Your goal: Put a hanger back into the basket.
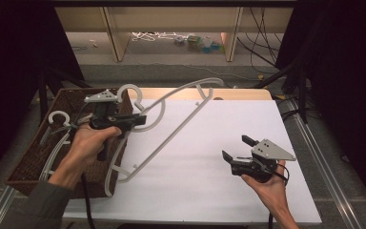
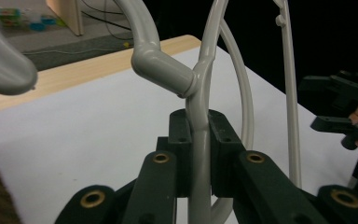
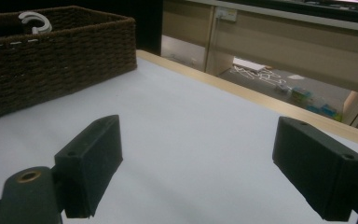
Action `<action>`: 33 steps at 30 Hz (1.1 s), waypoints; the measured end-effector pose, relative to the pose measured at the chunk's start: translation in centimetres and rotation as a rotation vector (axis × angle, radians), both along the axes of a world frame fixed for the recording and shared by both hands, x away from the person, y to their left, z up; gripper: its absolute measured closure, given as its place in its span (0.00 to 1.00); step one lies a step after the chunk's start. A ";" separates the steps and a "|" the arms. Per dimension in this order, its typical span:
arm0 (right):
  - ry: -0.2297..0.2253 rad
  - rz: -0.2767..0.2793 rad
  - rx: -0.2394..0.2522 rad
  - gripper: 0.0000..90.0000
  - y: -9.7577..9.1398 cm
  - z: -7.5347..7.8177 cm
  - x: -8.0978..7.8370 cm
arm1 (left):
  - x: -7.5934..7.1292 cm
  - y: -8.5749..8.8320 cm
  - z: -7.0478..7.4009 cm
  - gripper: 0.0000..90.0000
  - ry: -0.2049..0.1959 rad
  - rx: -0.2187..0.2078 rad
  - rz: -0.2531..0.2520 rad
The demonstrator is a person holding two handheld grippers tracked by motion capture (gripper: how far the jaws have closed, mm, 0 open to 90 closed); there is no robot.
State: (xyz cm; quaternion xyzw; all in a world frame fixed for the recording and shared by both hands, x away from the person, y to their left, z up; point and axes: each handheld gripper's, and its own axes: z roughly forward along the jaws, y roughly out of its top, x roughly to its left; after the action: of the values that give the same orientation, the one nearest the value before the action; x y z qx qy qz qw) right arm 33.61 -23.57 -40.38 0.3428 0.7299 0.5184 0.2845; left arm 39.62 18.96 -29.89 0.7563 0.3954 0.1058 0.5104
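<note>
white plastic hanger (image 1: 171, 121) clamped at its neck in the left claw (image 1: 140, 120), held tilted above the counter (image 1: 209, 191) with its lower end by the basket (image 1: 28, 162) at the counter's left edge. more hangers (image 1: 57, 119) lie in the basket. right claw (image 1: 234, 148) gapes wide with nothing in it, low over the counter, well apart from the hanger.

The clothes hanger (image 2: 200, 93) clamped in the left gripper (image 2: 199, 140) is smooth, glossy pale-grey plastic, while the gripper's pads look matt black with brass-coloured rivets. Beside it, the basket (image 3: 74, 56) is rough dark-brown wicker. It sits on a matt white sheet (image 1: 209, 143) over a pale wooden tabletop (image 1: 248, 94).
</note>
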 end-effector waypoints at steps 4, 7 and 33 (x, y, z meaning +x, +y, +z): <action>-0.012 -0.004 0.003 0.18 -0.4 -0.3 -0.2 | 0.1 2.3 0.8 0.91 -0.002 0.010 0.047; 0.002 0.003 0.016 0.18 -0.2 -0.4 -0.6 | 0.2 4.0 1.2 0.91 0.000 0.019 0.091; 0.027 0.025 -0.028 0.19 0.0 -1.3 -1.3 | 4.0 15.0 -0.2 0.91 -0.055 0.185 0.376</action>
State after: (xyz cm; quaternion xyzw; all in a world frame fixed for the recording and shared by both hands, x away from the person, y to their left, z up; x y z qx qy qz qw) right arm 32.30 -23.56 -41.64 0.3365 0.7450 0.5071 0.2731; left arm 43.59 33.93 -30.06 0.7096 0.5040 0.2559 0.4206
